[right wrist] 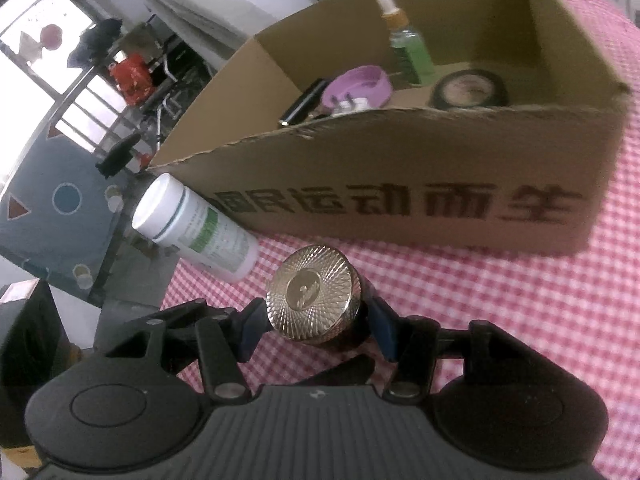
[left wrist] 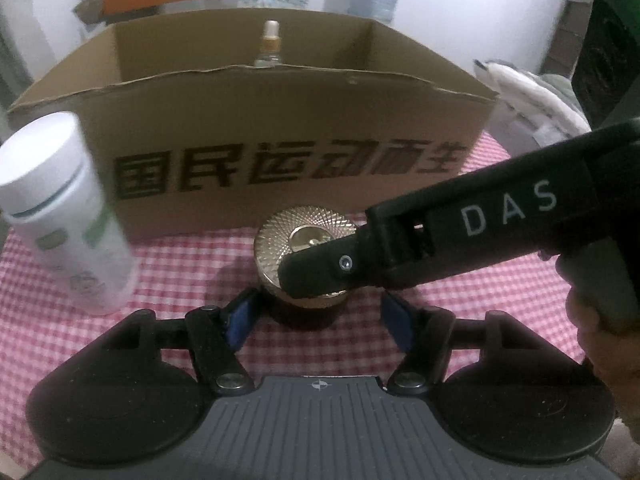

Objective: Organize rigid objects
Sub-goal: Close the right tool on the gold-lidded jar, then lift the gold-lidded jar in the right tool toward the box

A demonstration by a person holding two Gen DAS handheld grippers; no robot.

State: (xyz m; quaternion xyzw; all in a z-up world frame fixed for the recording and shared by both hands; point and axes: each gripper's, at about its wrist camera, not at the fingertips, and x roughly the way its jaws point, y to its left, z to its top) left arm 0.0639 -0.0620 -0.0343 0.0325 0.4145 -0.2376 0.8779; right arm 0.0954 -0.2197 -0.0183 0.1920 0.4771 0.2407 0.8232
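The right gripper (right wrist: 316, 330) is clamped on a dark jar with a gold textured lid (right wrist: 314, 294); its blue pads sit against the jar's sides just below the lid, and the jar is at its fingertips, low over the red-checked worktop (right wrist: 500, 320). Whether the jar's base rests on the cloth or hangs just above it cannot be told.

The left gripper (left wrist: 318, 318) has its jaws apart with nothing pressed between them; the jar stands just ahead of its tips, and the right gripper's finger (left wrist: 320, 270) crosses over the lid from the right side.

Ahead of both grippers stands the open cardboard box (right wrist: 400, 184), already holding a green dropper bottle (right wrist: 408, 50), a purple lid (right wrist: 360, 88), a dark round tin (right wrist: 470, 90) and a black stick-like item. A white supplement bottle (right wrist: 196, 228) is ahead and to the left of the right gripper, beside the box's near corner.

Risks, as I judge them: the lid is wider than the pads' hold, so a tilted lift could let the smooth jar slip. The box's near wall is tall; too low a carry would knock the jar against its torn rim. The two grippers are close enough to collide. A swing left could topple the white bottle near the worktop's edge.
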